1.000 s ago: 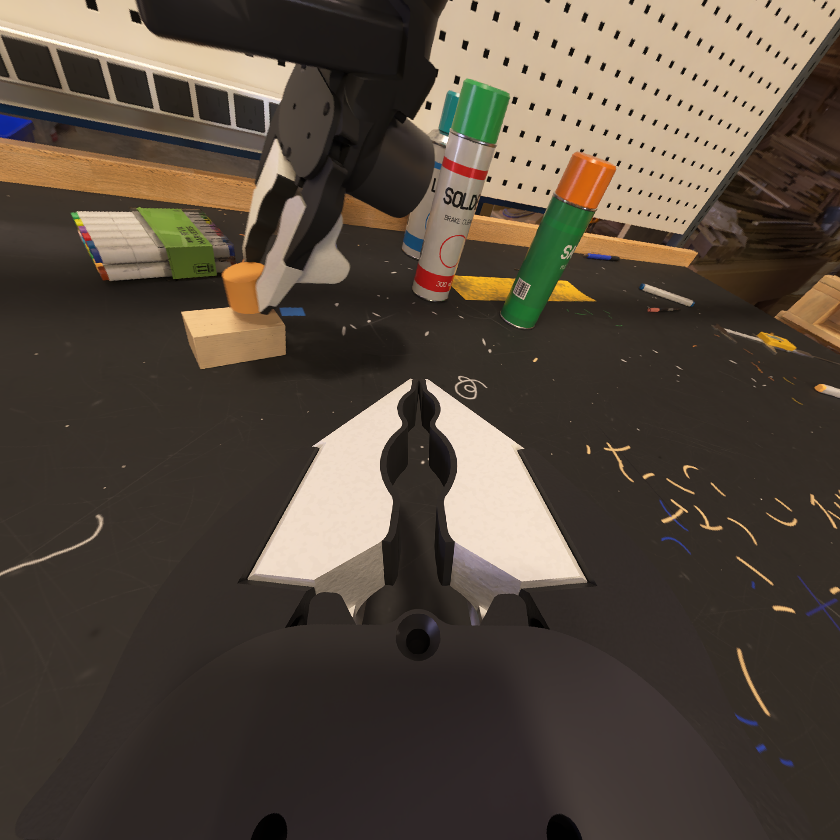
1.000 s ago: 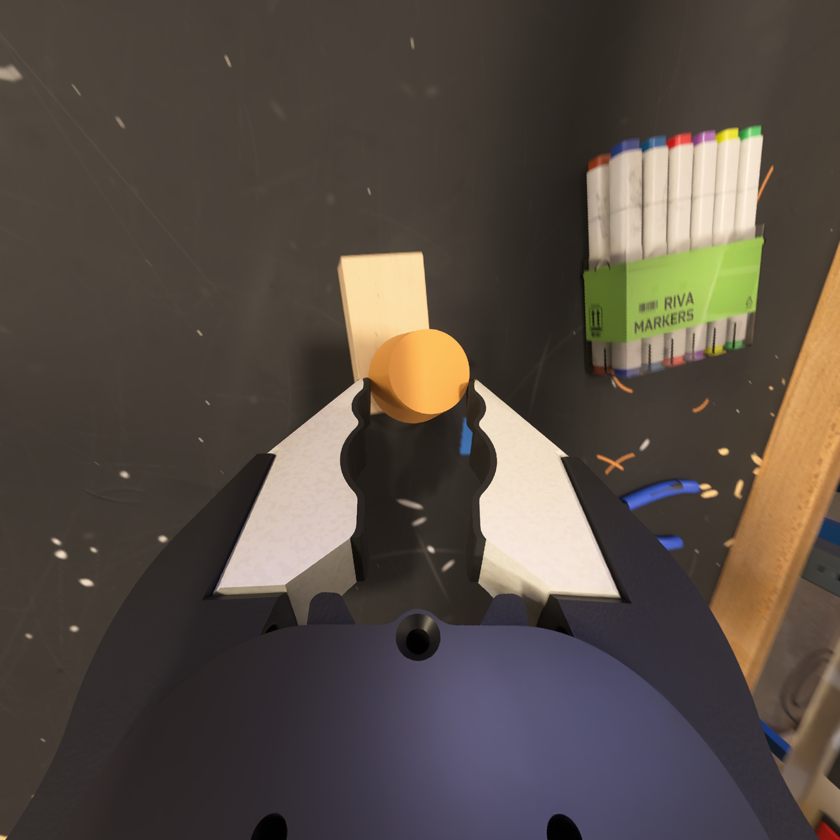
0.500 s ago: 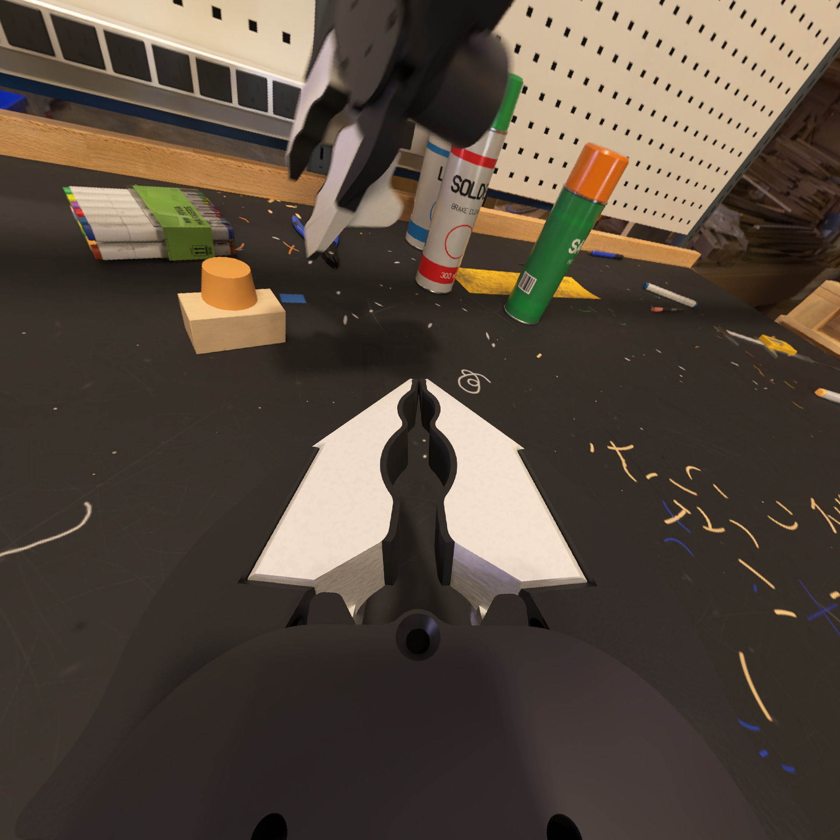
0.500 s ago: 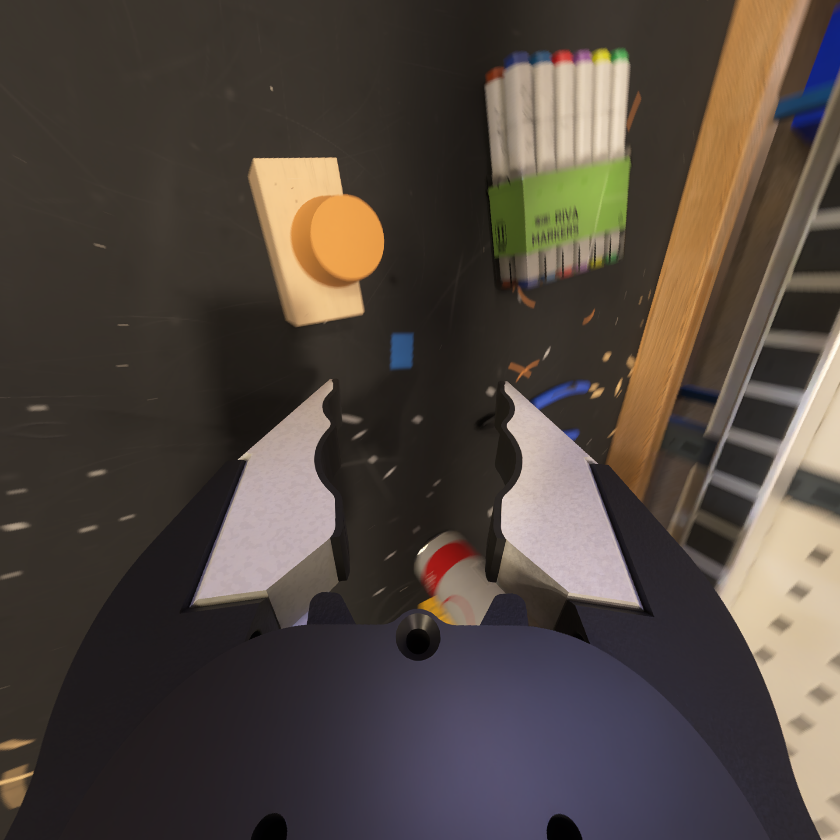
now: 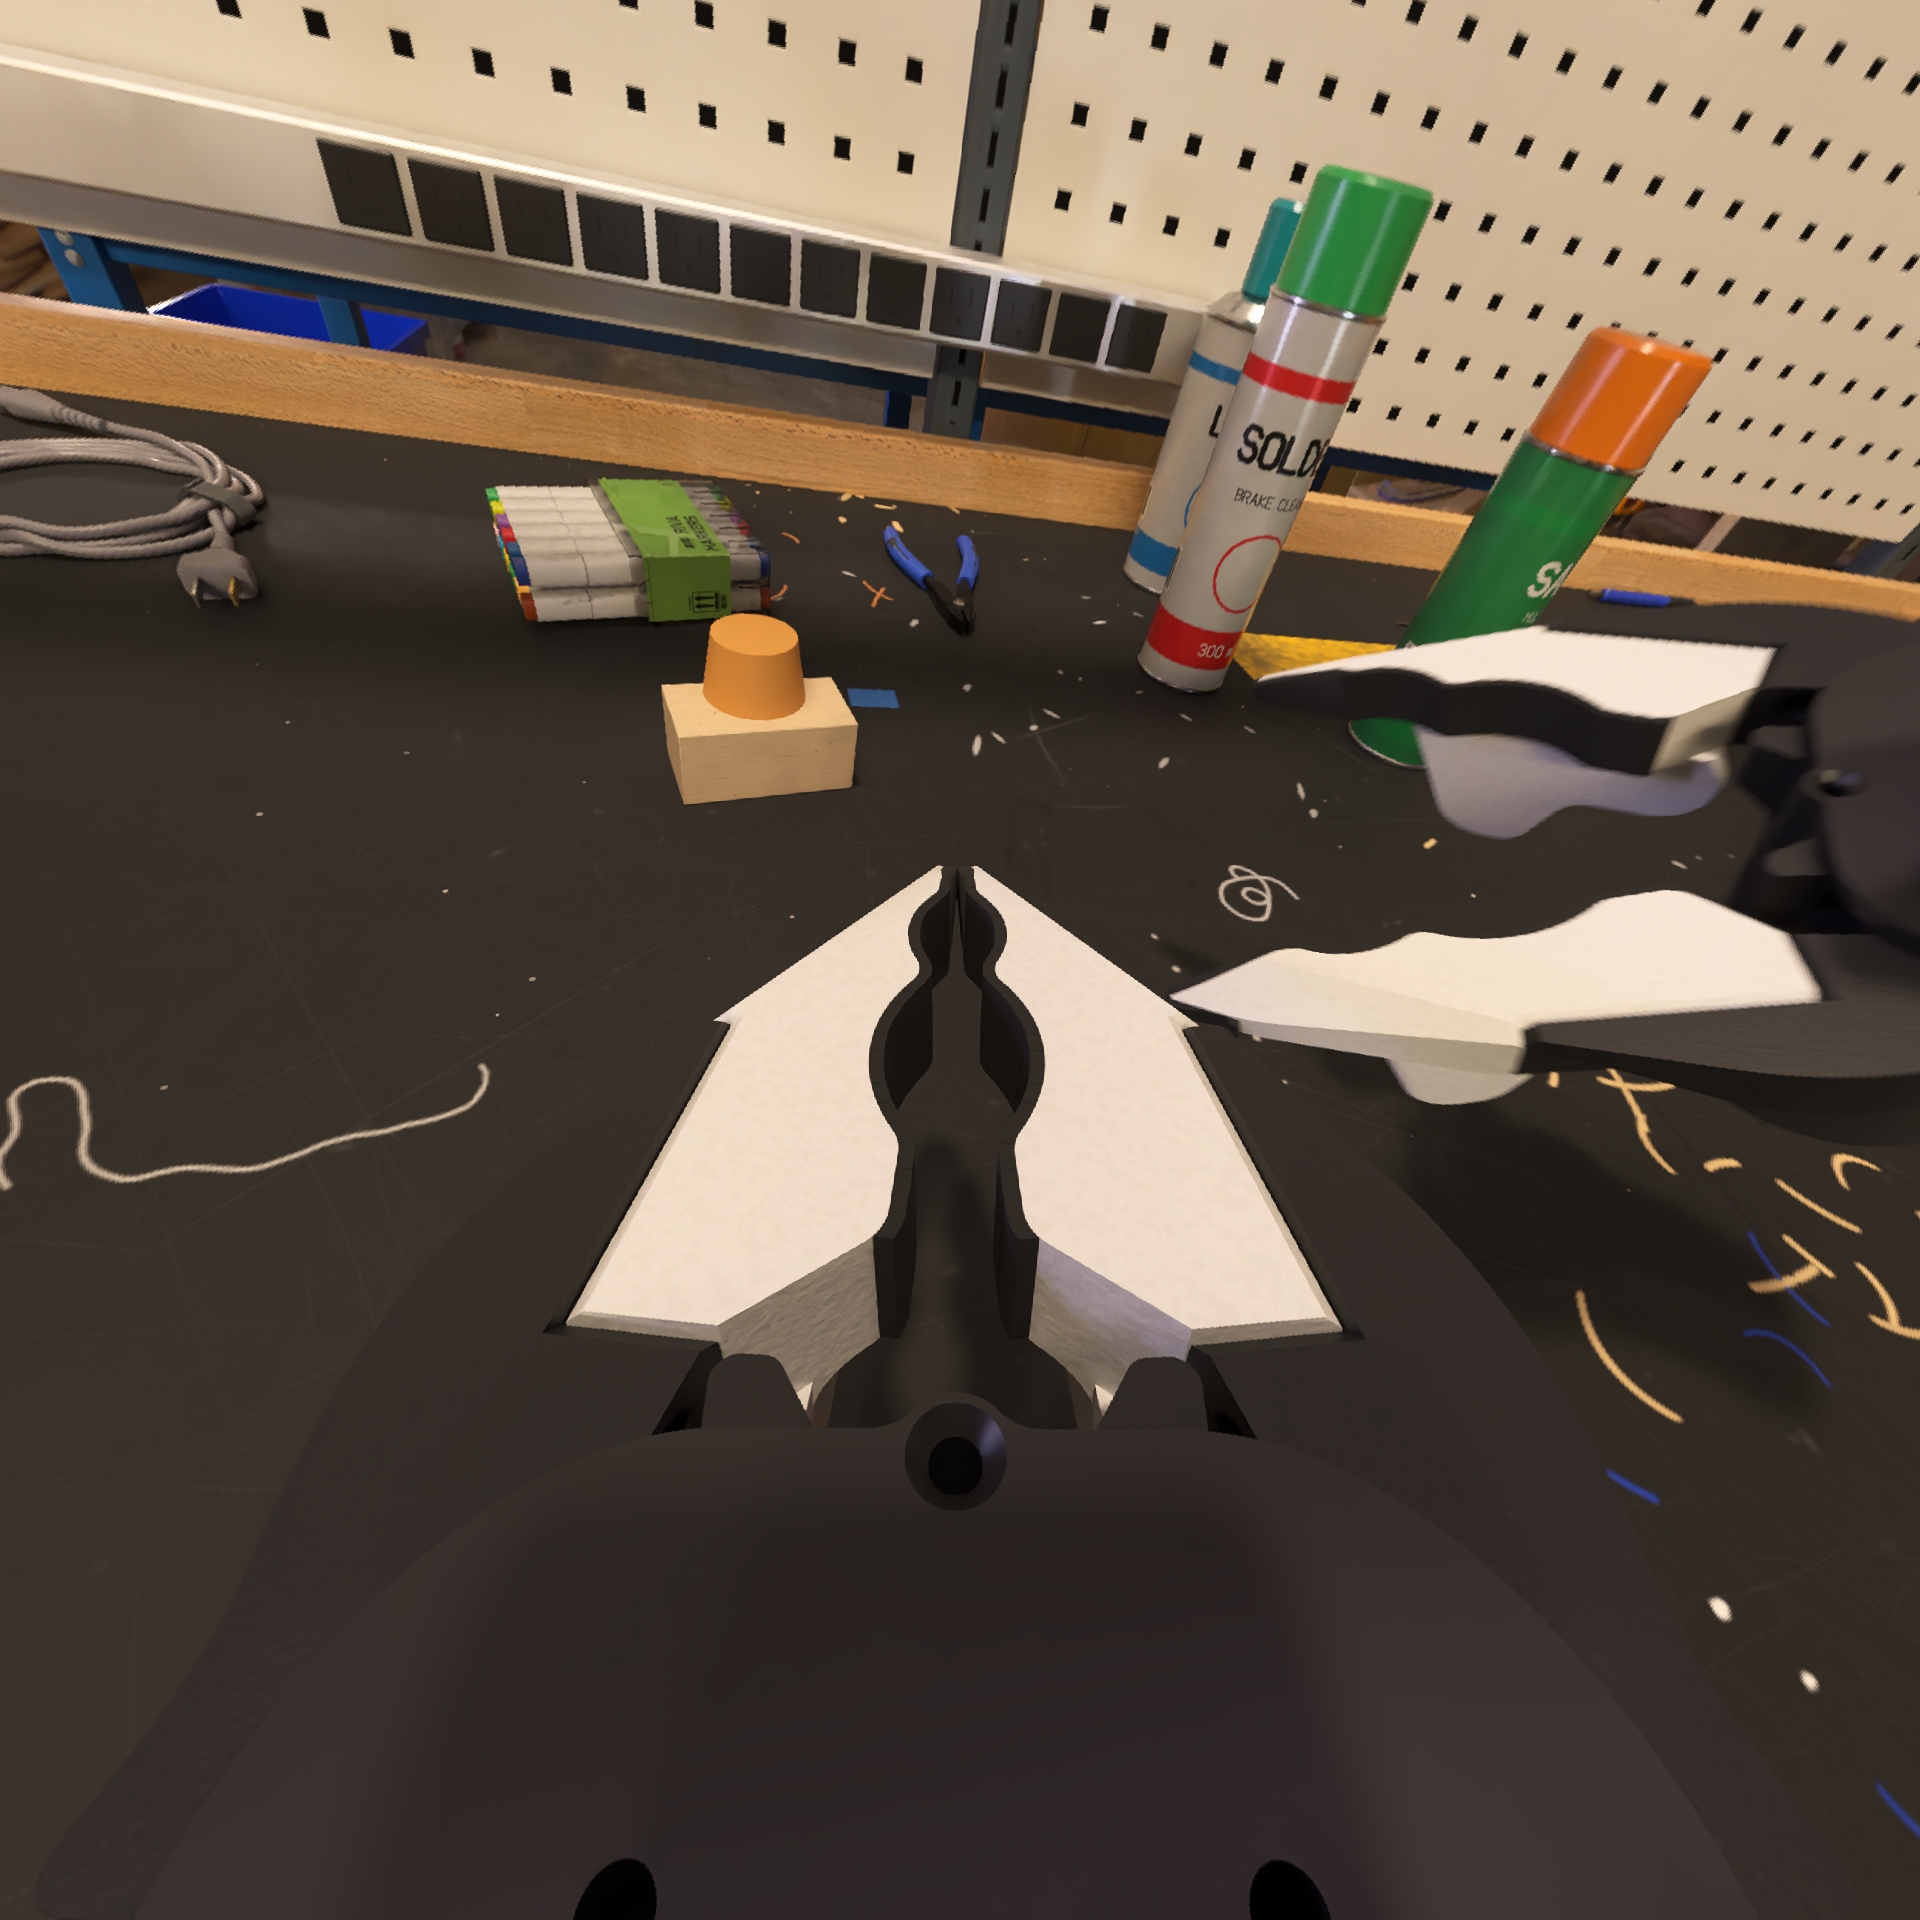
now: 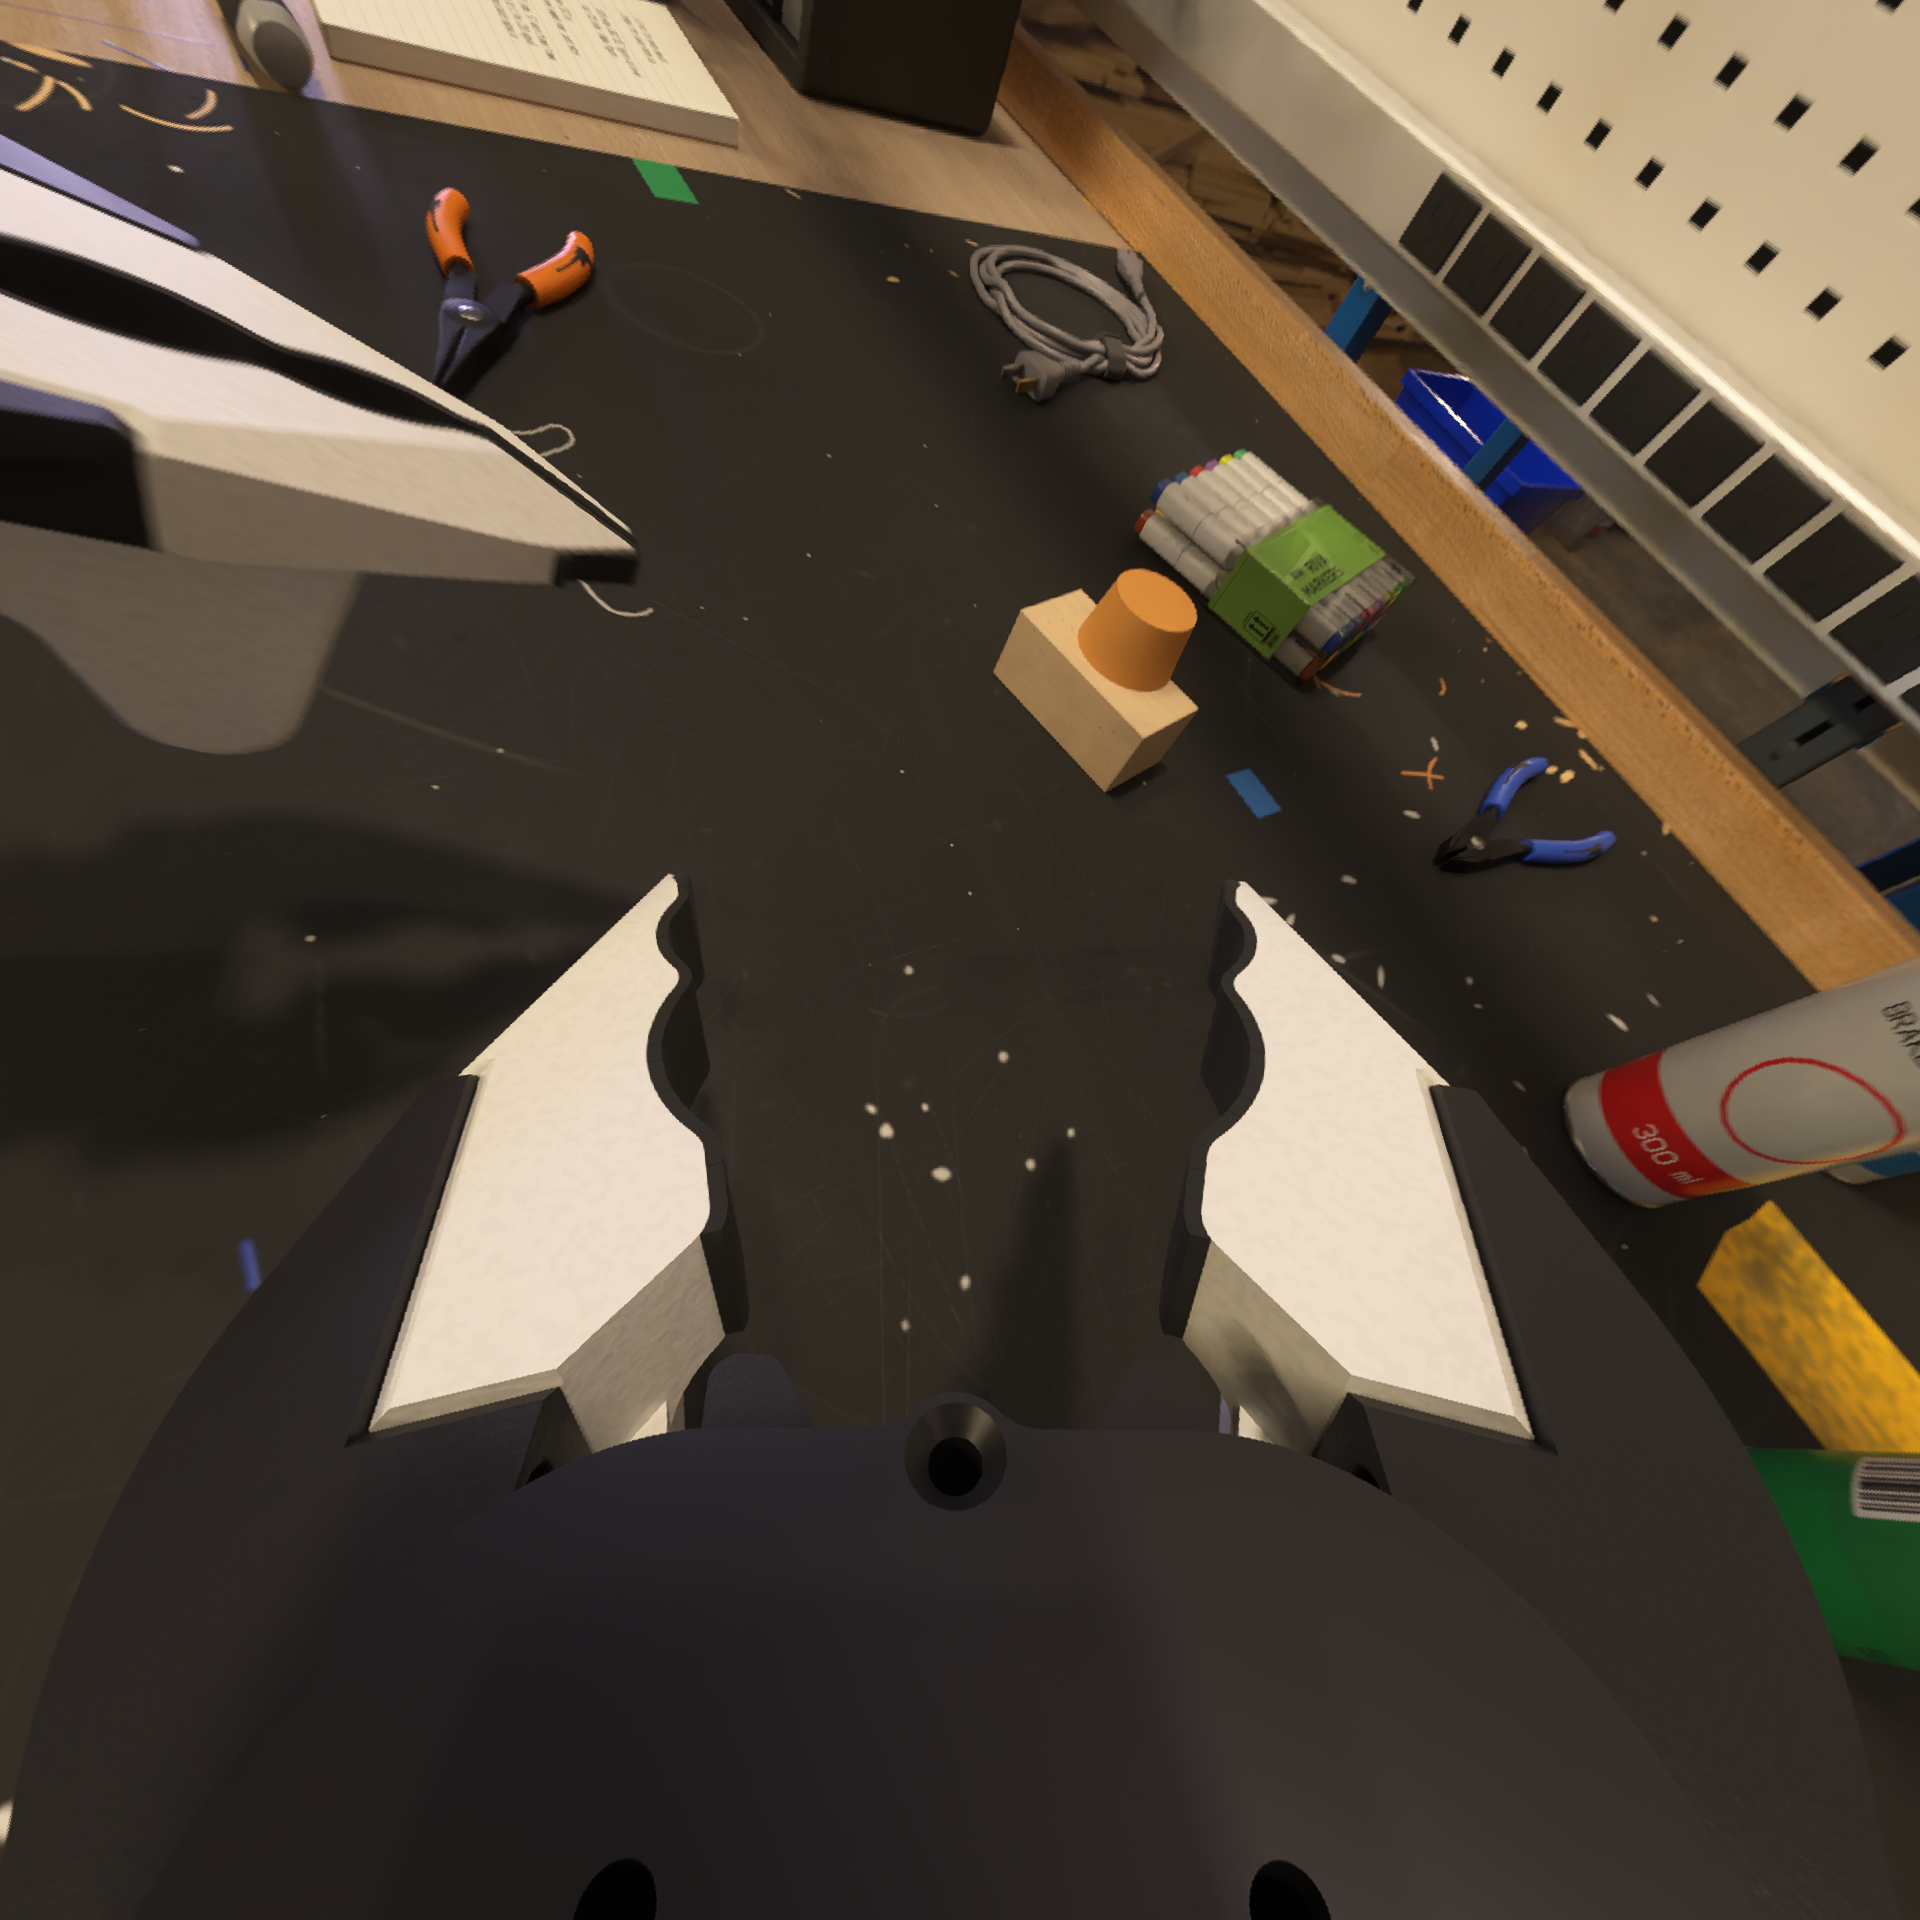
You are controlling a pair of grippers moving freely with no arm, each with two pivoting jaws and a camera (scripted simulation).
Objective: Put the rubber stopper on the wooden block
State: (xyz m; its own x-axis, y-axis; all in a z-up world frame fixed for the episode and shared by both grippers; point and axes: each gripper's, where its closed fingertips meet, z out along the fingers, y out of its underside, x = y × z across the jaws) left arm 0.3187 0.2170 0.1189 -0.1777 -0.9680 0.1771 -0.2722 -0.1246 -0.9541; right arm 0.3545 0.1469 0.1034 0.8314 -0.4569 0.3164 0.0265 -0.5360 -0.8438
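Observation:
The orange rubber stopper (image 5: 752,667) stands upright on the pale wooden block (image 5: 761,744), which lies on the black bench top. Both also show in the right wrist view, the stopper (image 6: 1137,629) on the block (image 6: 1091,694). My left gripper (image 5: 957,873) is shut and empty, low over the bench, short of the block. My right gripper (image 6: 954,883) is open and empty, well back from the block. In the left wrist view the right gripper (image 5: 1216,842) shows at the right edge. In the right wrist view the left gripper (image 6: 597,551) shows at the upper left.
A pack of markers (image 5: 634,549) lies behind the block. Blue pliers (image 5: 935,571), three spray cans (image 5: 1262,436), a grey cable (image 5: 135,499) and a wooden rail (image 5: 623,436) line the back. Orange-handled pliers (image 6: 499,291) lie far left.
The right gripper let go of the stopper on the block, opened, and pulled away up and to the right. The stopper stays on the block. My left gripper stayed shut.

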